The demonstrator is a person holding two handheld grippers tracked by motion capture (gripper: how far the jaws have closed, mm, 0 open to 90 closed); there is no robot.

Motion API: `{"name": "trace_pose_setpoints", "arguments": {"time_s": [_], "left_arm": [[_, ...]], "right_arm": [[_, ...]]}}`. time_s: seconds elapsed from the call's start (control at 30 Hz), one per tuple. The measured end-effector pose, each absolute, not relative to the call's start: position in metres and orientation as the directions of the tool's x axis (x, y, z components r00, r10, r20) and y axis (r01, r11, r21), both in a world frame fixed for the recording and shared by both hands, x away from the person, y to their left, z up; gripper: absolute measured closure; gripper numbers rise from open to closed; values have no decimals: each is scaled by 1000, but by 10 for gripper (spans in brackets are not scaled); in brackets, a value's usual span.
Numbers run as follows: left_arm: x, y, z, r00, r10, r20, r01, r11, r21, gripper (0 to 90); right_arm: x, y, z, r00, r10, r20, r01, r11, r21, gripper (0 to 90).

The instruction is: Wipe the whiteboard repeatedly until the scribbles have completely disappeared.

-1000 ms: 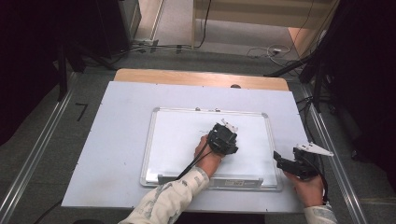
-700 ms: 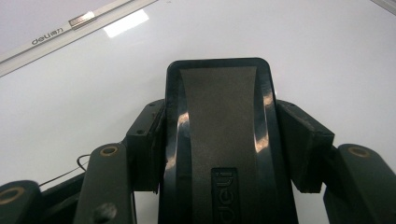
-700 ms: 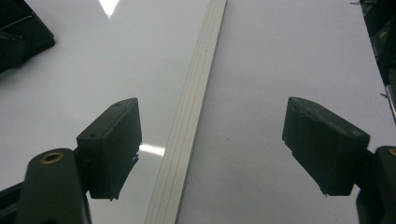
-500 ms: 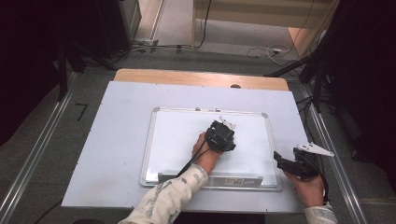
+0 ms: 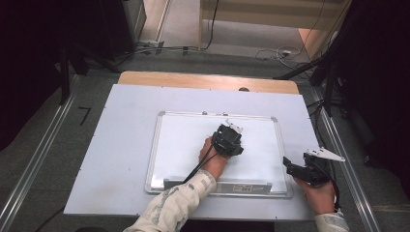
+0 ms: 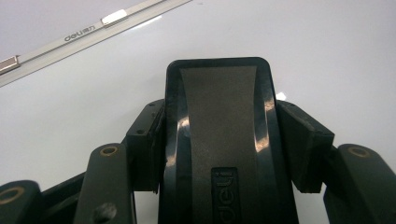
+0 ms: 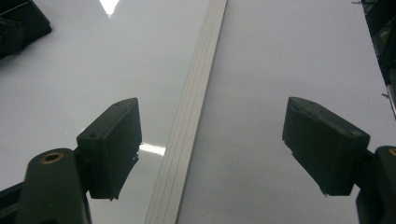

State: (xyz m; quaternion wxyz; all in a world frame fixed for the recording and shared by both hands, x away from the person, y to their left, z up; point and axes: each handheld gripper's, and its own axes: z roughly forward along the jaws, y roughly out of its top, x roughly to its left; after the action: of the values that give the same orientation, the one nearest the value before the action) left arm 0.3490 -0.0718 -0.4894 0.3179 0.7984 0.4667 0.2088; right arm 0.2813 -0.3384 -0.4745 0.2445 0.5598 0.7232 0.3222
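A white whiteboard (image 5: 183, 145) with a silver frame lies flat on the table. My left gripper (image 5: 232, 131) rests on the board right of its middle, shut on a black eraser (image 6: 219, 140) with a grey felt face; both pads (image 6: 149, 130) press its sides. The eraser sits flat against the board surface (image 6: 327, 56). My right gripper (image 5: 289, 165) hovers at the board's right front corner, open with nothing between its fingers (image 7: 114, 135). In the right gripper view the board's frame strip (image 7: 191, 130) runs between the wide-apart jaws.
The board lies on a pale tabletop (image 5: 116, 145) with a wooden strip (image 5: 208, 79) along its far edge. A tray rail (image 5: 241, 187) runs along the board's near side. Cables (image 5: 280, 50) lie on the floor beyond the table.
The left gripper with the eraser has edged slightly left on the board. The right gripper has stayed where it was.
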Motion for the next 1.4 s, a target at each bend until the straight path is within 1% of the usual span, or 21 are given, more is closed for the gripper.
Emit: {"name": "trace_pose_setpoints", "arguments": {"time_s": [0.27, 0.47, 0.8, 1.03, 1.17, 1.4], "left_arm": [[342, -79, -489, 517, 855, 36, 599, -392, 698, 401], [341, -75, -489, 541, 840, 40, 588, -412, 696, 400], [342, -61, -489, 527, 848, 54, 594, -412, 691, 398], [347, -50, -489, 500, 865, 40, 614, -387, 688, 398], [346, -52, -489, 485, 873, 48, 616, -380, 690, 399], [346, -59, -489, 493, 869, 47, 614, -386, 688, 399]], "right_arm": [[282, -338, -475, -253, 967, 7, 653, 165, 739, 184], [281, -338, -475, -254, 967, 6, 654, 167, 738, 184], [281, -338, -475, -254, 967, 5, 655, 168, 737, 184], [281, -338, -475, -252, 968, 6, 656, 166, 736, 184], [281, -338, -475, -252, 968, 5, 657, 167, 736, 184], [282, -336, -476, -254, 967, 3, 657, 170, 735, 184]]}}
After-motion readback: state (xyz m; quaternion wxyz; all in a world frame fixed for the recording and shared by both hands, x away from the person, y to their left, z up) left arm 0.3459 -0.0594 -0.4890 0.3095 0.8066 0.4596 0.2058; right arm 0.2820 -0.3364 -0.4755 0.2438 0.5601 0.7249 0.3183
